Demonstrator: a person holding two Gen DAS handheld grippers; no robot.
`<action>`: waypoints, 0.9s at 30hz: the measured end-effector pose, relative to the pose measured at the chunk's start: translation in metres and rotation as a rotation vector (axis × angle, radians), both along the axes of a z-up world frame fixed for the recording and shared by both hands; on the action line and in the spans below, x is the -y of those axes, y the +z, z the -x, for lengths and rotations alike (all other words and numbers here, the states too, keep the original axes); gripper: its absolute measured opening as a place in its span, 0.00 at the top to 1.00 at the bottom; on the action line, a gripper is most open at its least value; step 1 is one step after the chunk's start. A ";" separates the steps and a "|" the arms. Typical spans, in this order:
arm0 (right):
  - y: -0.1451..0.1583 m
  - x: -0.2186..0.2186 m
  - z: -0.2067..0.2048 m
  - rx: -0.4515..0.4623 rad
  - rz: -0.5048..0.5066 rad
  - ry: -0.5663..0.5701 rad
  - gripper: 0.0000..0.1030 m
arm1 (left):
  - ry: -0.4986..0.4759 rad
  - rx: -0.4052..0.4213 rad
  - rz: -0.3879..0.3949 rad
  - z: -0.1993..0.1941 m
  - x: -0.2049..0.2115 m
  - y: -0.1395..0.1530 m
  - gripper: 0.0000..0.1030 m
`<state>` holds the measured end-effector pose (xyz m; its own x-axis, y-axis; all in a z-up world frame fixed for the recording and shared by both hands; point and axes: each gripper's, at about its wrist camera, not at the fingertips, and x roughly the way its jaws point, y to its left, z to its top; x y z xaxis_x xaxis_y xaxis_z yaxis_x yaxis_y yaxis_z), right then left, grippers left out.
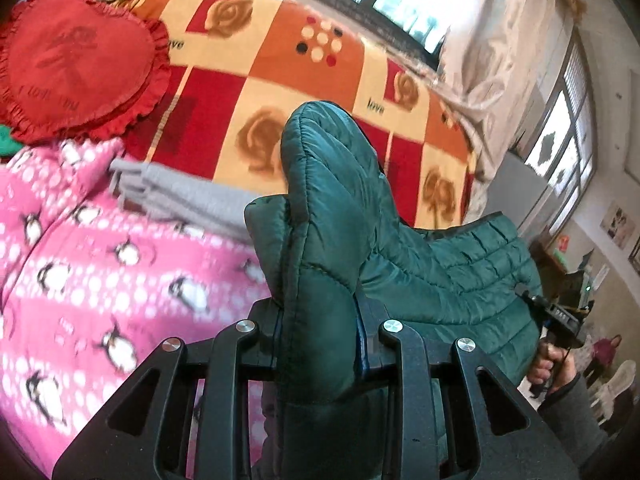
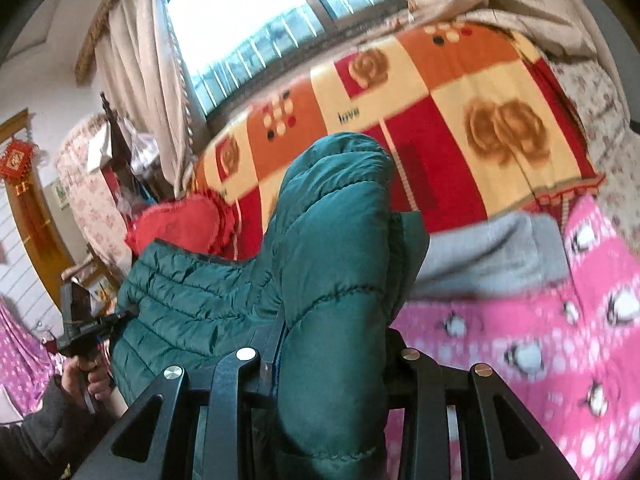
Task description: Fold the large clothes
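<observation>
Green padded jacket (image 1: 452, 264) held above the bed (image 1: 276, 68), stretched crosswise between left tongs (image 1: 320, 320) and right tongs (image 2: 332, 344), each clamped on a bunched end poking up toward 12 o'clock; fold toward 12 o'clock, both hands equally near.

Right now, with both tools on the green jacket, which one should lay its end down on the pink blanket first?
Probably left. The left tool and right tool both clamp the green jacket, but the pink blanket looks roomier beside the left; the grey garment lies near the right.
</observation>
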<state>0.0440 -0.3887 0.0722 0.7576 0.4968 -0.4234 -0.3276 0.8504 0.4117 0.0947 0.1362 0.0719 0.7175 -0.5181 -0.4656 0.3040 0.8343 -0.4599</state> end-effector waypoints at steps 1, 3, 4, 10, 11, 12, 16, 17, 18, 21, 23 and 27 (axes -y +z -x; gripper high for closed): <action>-0.007 -0.002 0.000 -0.019 0.010 0.004 0.70 | 0.001 -0.008 -0.018 0.003 0.002 -0.004 0.75; -0.016 -0.006 -0.004 -0.045 0.030 0.008 0.70 | 0.003 -0.012 -0.052 0.006 0.006 -0.009 0.75; -0.021 -0.007 -0.007 -0.060 0.033 0.010 0.70 | 0.002 -0.018 -0.054 0.006 0.006 -0.011 0.75; -0.053 -0.002 -0.035 -0.170 0.023 -0.027 0.69 | 0.044 -0.178 -0.099 -0.019 0.010 -0.045 0.70; -0.057 0.000 -0.039 -0.193 0.005 -0.041 0.65 | 0.063 -0.212 -0.116 -0.025 0.010 -0.053 0.68; -0.064 0.006 -0.044 -0.237 -0.033 -0.064 0.61 | 0.083 -0.244 -0.115 -0.029 0.008 -0.059 0.63; -0.080 0.032 -0.050 -0.357 -0.220 -0.145 0.48 | 0.147 -0.361 -0.021 -0.037 -0.011 -0.076 0.53; -0.080 0.037 -0.048 -0.360 -0.256 -0.154 0.48 | 0.156 -0.363 0.000 -0.036 -0.016 -0.077 0.53; -0.079 0.045 -0.044 -0.354 -0.294 -0.176 0.48 | 0.176 -0.364 0.008 -0.035 -0.020 -0.075 0.51; -0.052 0.051 -0.028 -0.250 -0.189 -0.271 0.48 | 0.246 -0.322 0.017 -0.029 -0.033 -0.065 0.51; -0.026 0.036 -0.018 -0.143 -0.071 -0.263 0.48 | 0.376 -0.231 -0.030 -0.020 -0.041 -0.046 0.51; 0.004 -0.036 -0.010 0.020 0.138 -0.089 0.41 | 0.417 -0.001 -0.124 -0.010 -0.015 -0.007 0.51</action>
